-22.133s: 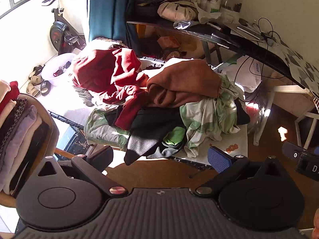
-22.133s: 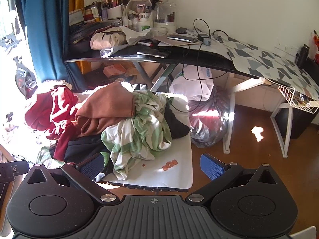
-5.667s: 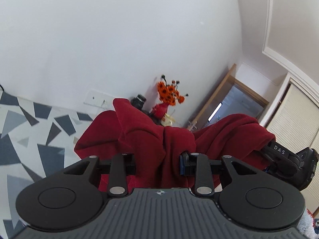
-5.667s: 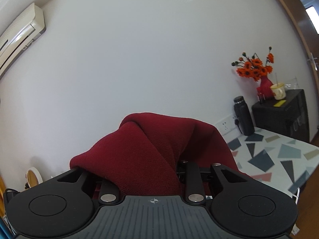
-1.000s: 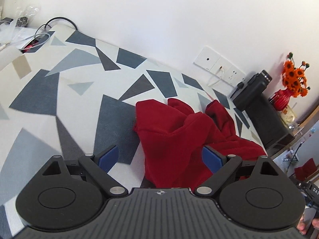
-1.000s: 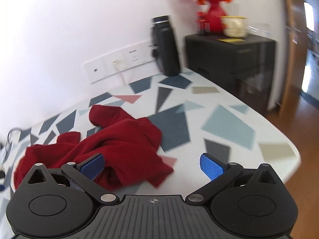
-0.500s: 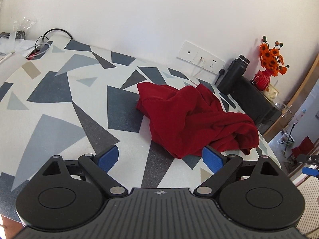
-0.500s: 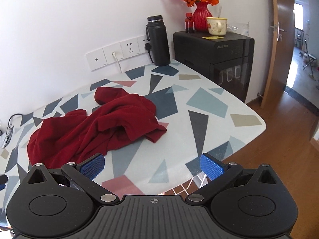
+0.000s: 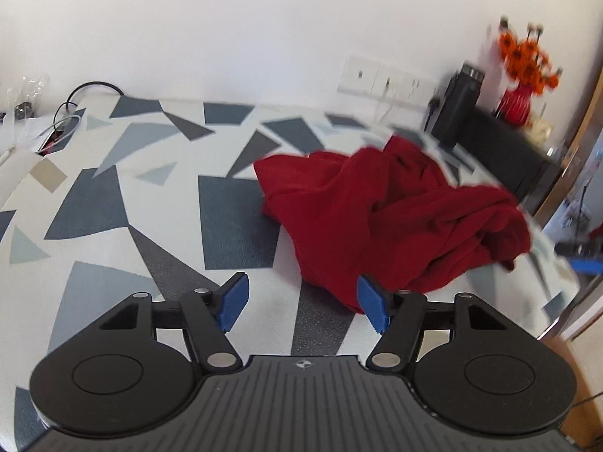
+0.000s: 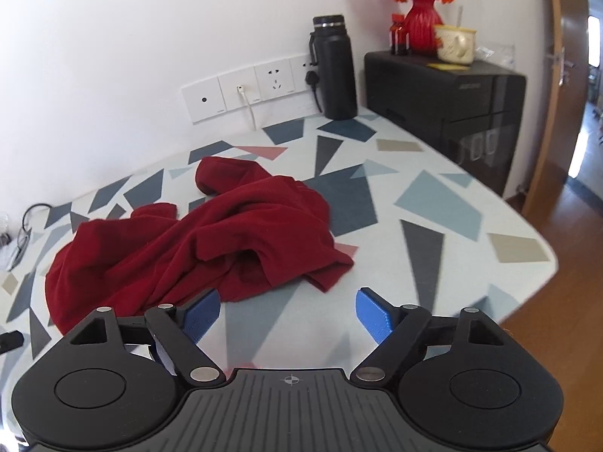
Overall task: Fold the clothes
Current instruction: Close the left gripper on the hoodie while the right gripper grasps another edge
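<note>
A dark red garment (image 9: 395, 222) lies crumpled on a table covered with a grey-and-white triangle-patterned cloth (image 9: 113, 196). My left gripper (image 9: 303, 303) is open and empty, hovering just in front of the garment's near edge. In the right wrist view the same garment (image 10: 196, 241) lies ahead and to the left. My right gripper (image 10: 288, 314) is open and empty over the cloth (image 10: 433, 203), its left blue pad (image 10: 199, 312) close to the garment's near hem.
A black bottle (image 10: 333, 67), wall sockets (image 10: 248, 90) and a black cabinet (image 10: 444, 86) with a red vase of orange flowers (image 10: 420, 19) and a cup stand at the table's far end. Cables (image 9: 60, 120) lie at the left. The table's rounded edge (image 10: 542, 275) drops to wooden floor.
Both grippers have moved closer to the garment, and their fingers have narrowed a little since half a second ago. The garment lies where it was dropped.
</note>
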`<state>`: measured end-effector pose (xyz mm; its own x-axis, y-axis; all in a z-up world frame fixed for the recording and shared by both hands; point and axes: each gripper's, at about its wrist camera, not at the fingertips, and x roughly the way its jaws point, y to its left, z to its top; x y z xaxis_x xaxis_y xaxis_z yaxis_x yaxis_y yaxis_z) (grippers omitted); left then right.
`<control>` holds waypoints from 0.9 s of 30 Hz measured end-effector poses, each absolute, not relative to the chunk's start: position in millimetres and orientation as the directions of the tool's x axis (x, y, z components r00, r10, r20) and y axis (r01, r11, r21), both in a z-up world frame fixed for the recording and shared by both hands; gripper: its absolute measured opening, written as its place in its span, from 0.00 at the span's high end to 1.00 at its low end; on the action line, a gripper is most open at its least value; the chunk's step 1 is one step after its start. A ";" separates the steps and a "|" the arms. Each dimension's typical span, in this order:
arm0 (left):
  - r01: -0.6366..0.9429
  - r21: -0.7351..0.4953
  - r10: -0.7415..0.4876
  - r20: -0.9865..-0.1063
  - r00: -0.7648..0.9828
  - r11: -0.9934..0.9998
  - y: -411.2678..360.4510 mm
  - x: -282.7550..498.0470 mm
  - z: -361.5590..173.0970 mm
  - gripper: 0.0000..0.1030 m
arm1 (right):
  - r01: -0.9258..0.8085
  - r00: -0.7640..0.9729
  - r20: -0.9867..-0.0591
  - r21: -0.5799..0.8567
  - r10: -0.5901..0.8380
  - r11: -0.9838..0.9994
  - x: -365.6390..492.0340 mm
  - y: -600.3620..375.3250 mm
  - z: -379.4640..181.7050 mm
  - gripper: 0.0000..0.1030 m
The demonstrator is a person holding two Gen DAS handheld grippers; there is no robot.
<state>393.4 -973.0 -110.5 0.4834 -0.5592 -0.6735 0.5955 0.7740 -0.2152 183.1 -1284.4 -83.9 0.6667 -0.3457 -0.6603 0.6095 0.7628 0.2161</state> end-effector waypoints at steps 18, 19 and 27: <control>0.397 -0.434 -0.584 -0.520 0.623 0.809 -1040.1 413.5 -45.6 0.93 | 0.266 0.810 -0.585 0.302 -0.042 0.916 269.1 -1414.6 -95.5 0.78; 0.408 -0.427 -0.586 -0.497 0.639 0.807 -1042.6 415.0 -35.2 0.93 | 0.263 0.822 -0.569 0.321 -0.037 0.910 269.5 -1423.1 -90.9 0.78; 0.519 -0.388 -0.639 -0.313 0.703 0.762 -1076.8 421.2 33.6 0.98 | 0.341 0.879 -0.462 0.432 -0.120 0.835 254.7 -1487.0 -67.6 0.89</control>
<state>421.2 -1076.8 33.6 0.7029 -0.6387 -0.3131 0.5193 0.7616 -0.3877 254.7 -1487.0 -67.6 0.8790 -0.1200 -0.4615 0.3409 0.8349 0.4322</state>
